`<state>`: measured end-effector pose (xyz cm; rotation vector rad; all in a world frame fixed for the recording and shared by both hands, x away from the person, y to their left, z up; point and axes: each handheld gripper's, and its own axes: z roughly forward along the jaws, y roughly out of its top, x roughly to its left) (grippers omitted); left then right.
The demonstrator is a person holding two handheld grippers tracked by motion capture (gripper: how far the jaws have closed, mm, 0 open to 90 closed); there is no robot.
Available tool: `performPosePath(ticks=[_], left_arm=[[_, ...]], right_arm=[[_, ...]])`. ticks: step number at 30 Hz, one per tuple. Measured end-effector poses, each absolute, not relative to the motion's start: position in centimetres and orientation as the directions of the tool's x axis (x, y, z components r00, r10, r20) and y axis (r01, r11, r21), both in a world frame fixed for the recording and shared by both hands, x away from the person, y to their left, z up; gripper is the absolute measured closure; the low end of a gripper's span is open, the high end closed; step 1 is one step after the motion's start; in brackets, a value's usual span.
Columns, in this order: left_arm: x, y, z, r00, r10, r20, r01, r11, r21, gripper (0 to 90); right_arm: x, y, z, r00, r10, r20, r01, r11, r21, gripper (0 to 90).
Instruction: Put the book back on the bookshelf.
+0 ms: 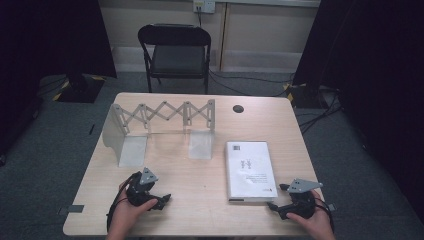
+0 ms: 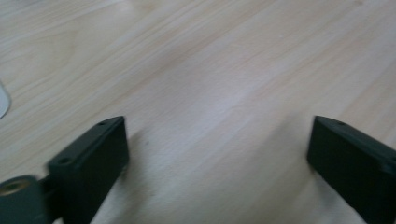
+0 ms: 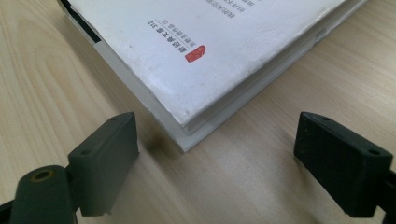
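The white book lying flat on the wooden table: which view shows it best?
The high view: the whole white book lies flat there, cover up, right of the expanding metal book rack. The right gripper view shows its near corner close up, with a red stamp, ahead of the open right hand-held gripper. The left gripper view adds bare tabletop.

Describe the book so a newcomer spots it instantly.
On the wooden table, look at the right half, in front of the right gripper. The white book lies flat there, cover up, with small dark print and a red mark near one corner. Unlike the grey expandable metal rack to its left, it is a plain closed slab.
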<state>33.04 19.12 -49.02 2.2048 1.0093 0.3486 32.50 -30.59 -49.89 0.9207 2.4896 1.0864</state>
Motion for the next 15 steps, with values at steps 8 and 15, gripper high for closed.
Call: performPosePath(ticks=[8,15], left_arm=[[32.1,16.5,-47.8,0.751,0.655,-0.084,0.542,-0.539,0.645,18.1],[32.2,14.9,-47.1,0.755,0.651,-0.085,0.545,-0.550,0.633,16.0]], right_arm=[[32.5,-30.3,-49.6,-0.766,0.643,0.005,0.449,0.529,0.720,18.8],[32.4,-30.1,-49.2,-0.776,0.631,-0.007,0.431,0.538,0.724,25.7]])
